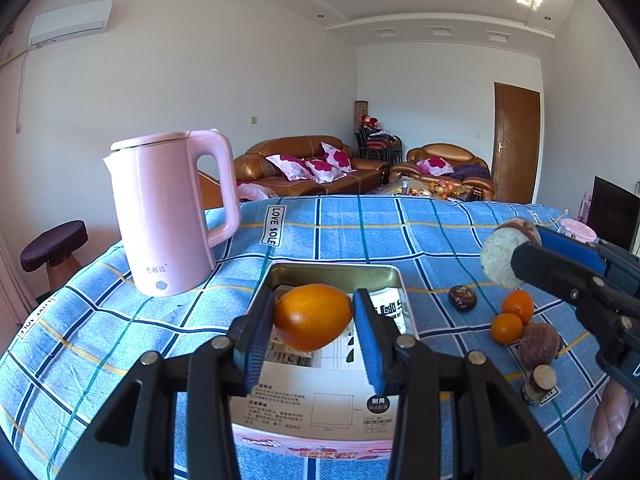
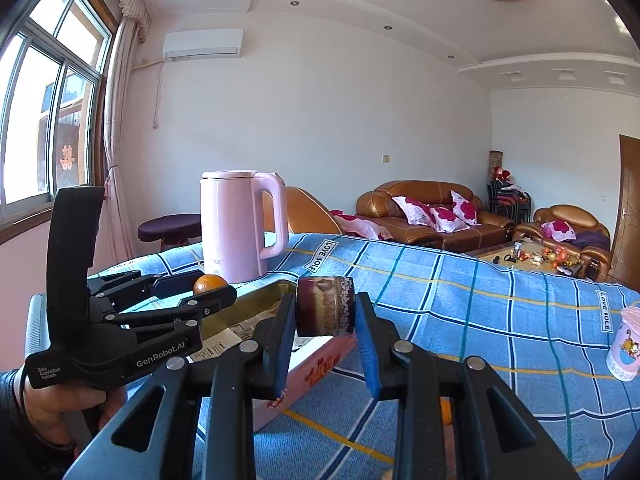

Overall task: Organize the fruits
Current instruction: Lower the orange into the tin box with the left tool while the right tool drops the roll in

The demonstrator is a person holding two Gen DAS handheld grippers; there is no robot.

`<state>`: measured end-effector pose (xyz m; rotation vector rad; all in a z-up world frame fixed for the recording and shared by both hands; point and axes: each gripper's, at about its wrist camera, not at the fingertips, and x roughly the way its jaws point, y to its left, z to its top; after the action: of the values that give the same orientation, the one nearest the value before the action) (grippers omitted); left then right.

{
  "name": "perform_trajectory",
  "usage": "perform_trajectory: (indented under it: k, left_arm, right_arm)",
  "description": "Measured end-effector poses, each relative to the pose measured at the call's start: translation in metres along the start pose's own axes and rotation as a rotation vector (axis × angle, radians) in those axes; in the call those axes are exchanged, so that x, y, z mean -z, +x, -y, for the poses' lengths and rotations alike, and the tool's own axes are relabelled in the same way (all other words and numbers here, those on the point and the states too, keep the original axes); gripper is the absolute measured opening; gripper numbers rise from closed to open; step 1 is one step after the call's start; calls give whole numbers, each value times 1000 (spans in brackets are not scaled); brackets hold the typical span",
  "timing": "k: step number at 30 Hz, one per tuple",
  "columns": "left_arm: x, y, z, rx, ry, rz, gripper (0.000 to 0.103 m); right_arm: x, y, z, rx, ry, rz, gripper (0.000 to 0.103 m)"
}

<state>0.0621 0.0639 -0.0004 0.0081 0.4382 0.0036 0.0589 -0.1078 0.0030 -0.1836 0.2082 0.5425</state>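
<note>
A pink kettle (image 1: 172,212) stands at left on the blue checked cloth (image 1: 420,232). Center, the left gripper (image 1: 314,316) is clamped on an orange fruit (image 1: 312,316), held above an open tin box (image 1: 394,280) w/ printed paper inside. At right, two small oranges (image 1: 512,318), a dark date (image 1: 462,298) and a brown wrinkled fruit (image 1: 538,344) lie on the cloth — the right gripper (image 2: 325,314) grips a cut purple fruit half (image 2: 325,306) above them.
</note>
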Motion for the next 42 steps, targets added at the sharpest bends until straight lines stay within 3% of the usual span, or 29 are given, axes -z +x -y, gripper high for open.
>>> perform_trajectory:
  k: [6, 17, 42]
  left_arm:
    - [-3, 29, -8, 10, 0, -84, 42]
    - [0, 61, -16, -45, 27, -166, 42]
    - [10, 87, -16, -70, 34, -261, 41]
  right_arm:
    - [-1, 42, -8, -37, 13, -77, 31]
    - [18, 103, -11, -35, 62, -222, 31]
    - [24, 129, -15, -11, 63, -341, 31]
